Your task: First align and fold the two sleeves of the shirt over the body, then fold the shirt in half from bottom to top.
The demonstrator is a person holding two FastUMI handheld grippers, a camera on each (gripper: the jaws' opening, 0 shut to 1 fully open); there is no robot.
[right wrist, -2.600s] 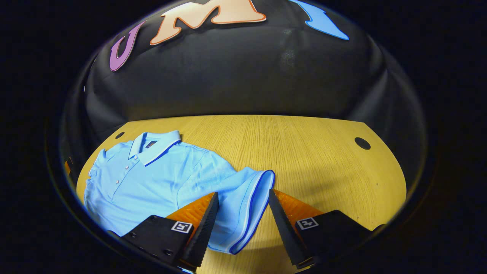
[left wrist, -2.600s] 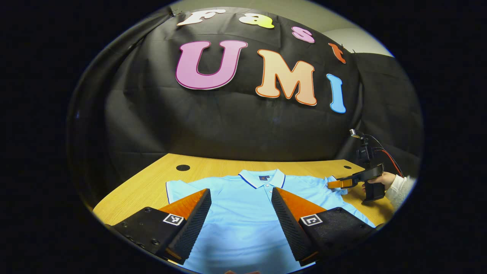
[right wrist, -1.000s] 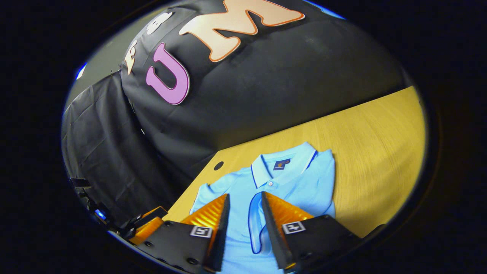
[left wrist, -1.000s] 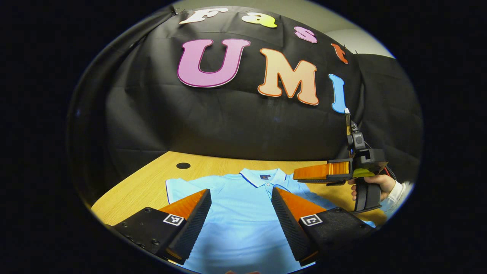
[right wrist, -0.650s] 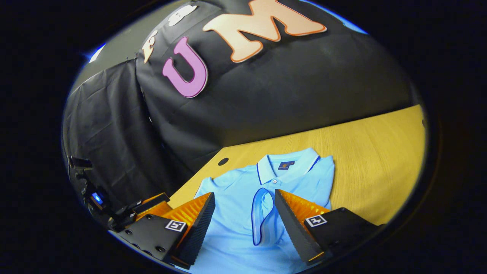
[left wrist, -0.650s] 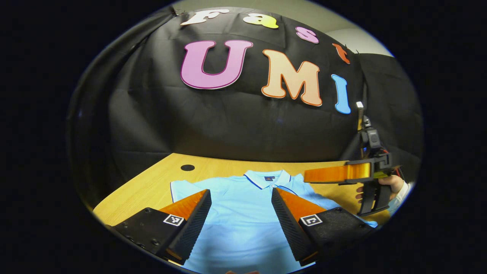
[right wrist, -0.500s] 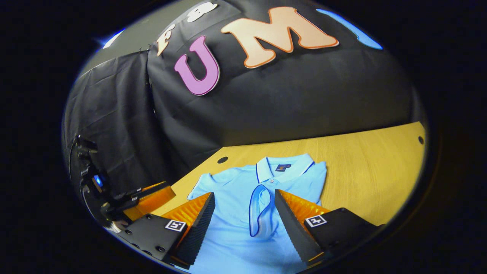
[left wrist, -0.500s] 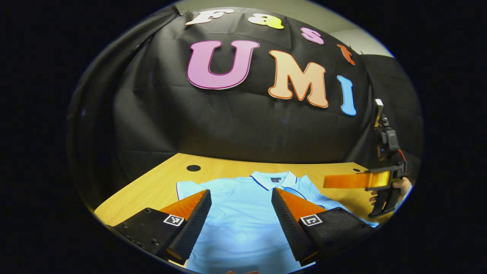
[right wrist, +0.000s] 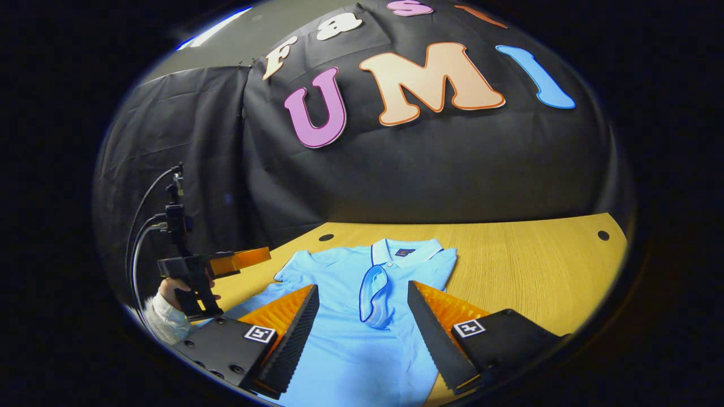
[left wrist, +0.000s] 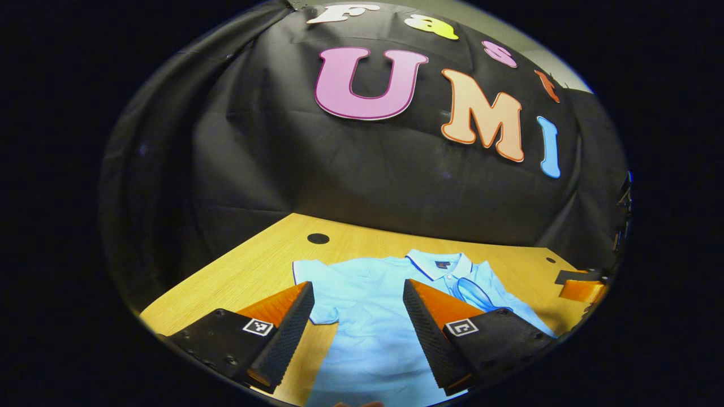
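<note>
Wooden tabletop (right wrist: 537,265) carries the light-blue shirt (right wrist: 345,345) at six o'clock, one sleeve (right wrist: 373,299) folded over — both left gripper (left wrist: 358,316) and right gripper (right wrist: 362,322) hover spread, empty; a careless grab may drag that sleeve loose.

Recording booth – black cloth wall (right wrist: 430,169) draped behind and to side, wood-grain desk (right wrist: 531,265) with round cable holes near far corners – staged demo setup, not home.

A light blue polo shirt (right wrist: 345,339) lies flat on the wooden table, one sleeve (right wrist: 374,302) folded across its chest.
</note>
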